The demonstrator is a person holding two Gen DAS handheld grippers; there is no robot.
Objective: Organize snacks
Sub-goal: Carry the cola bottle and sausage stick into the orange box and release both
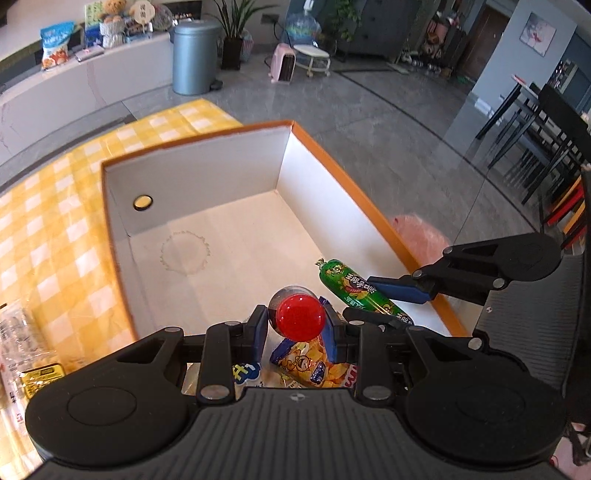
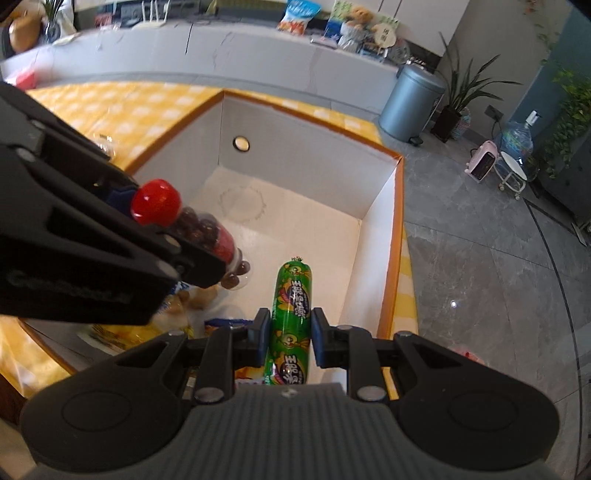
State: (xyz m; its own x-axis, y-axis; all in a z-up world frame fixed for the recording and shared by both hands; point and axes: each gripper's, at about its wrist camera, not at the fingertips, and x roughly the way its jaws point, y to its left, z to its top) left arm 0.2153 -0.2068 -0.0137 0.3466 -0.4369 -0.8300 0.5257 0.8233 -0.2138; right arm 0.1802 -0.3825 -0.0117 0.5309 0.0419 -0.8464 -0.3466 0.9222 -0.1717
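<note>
Our left tongs (image 1: 297,326) are clamped on a red-capped bottle of chocolate balls (image 1: 300,318), our right tongs (image 2: 289,334) on a green sausage (image 2: 291,306). Both hang over the orange-rimmed box (image 1: 207,184) on the table (image 1: 55,221), above what seem to be snack packets (image 1: 306,363).

A home living room: teddy bear (image 1: 112,10) on a sideboard, potted plant (image 1: 233,33), dining chairs (image 1: 546,122).

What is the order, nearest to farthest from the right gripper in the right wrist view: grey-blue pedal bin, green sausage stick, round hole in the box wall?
1. Green sausage stick, clamped in the right gripper.
2. Round hole, far box wall, up left.
3. Grey-blue pedal bin, on the floor beyond, right.
</note>
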